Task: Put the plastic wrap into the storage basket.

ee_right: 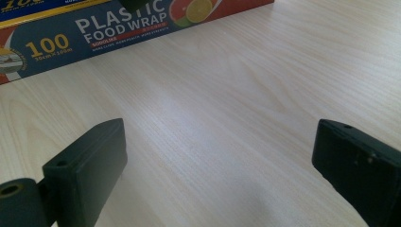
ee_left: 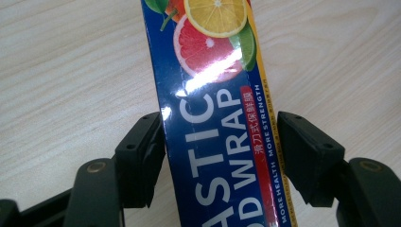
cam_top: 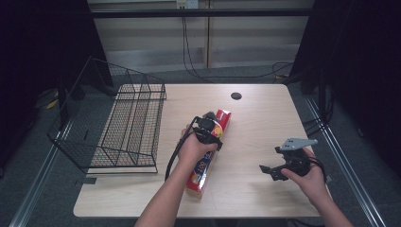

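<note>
Left gripper view: plastic wrap box between left claw jaws (touching).

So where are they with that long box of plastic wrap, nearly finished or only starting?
Only starting, it seems. Nothing looks done yet: the plastic wrap box lies flat on the table, and the wire basket beside it holds nothing. In hand: the left gripper straddles the box, its jaws against or nearly against the sides. The right gripper waits open above bare wood. Lifting and placing the box, perhaps in the basket, remains.

Black fingers flank the plastic wrap box (citrus print) on the table
</note>
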Available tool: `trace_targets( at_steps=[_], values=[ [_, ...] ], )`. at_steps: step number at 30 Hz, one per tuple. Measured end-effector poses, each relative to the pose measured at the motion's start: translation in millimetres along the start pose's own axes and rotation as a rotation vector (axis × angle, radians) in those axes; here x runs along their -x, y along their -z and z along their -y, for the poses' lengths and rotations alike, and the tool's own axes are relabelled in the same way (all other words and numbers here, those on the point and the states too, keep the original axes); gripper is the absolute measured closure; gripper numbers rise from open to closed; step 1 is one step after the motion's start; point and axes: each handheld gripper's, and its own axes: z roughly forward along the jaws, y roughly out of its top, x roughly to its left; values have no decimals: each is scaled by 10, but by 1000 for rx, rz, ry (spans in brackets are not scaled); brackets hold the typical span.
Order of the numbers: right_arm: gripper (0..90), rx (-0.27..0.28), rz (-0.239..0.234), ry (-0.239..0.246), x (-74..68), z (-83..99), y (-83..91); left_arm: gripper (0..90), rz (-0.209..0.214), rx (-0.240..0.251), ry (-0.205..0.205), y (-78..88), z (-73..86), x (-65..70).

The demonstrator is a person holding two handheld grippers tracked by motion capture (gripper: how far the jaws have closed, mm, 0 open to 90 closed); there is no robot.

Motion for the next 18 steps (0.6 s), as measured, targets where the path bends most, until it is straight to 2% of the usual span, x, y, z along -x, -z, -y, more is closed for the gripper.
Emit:
trace_targets(
  at_steps=[2, 3, 4, 5, 6, 8, 9, 10, 12, 13, 18],
  values=[
    [39, 0, -1, -1, -2, 0, -1, 373, 3, -11, 5, 6, -6, -17],
    [39, 2, -5, 0, -2, -1, -3, 391, 6, -25, 37, 16, -16, -22],
    [39, 2, -5, 0, -2, -1, -3, 403, 6, -25, 37, 16, -16, -22],
    [39, 2, -1, 1, 0, -2, -2, 422, -18, -44, 64, 30, -31, -1],
    [39, 2, 0, 0, 0, -1, -1, 431, -35, -66, 41, 42, -44, 10],
    [40, 2, 1, -1, 1, -1, -1, 447, -47, -73, 33, 44, -51, 20],
    [39, 3, -1, -1, 0, -1, -2, 452, -61, -99, 11, 55, -66, 41],
    [39, 3, -1, -1, 0, -1, -2, 454, -61, -99, 11, 55, -66, 41],
    [39, 2, -5, -6, -6, -1, -1, 460, -96, -131, -14, 84, -82, 69],
    [40, 5, -10, 0, -2, -1, -3, 462, -99, -148, -14, 110, -97, 68],
    [39, 8, -3, 0, -1, -2, 3, 465, -49, -117, 7, 294, -147, 35]
  ],
)
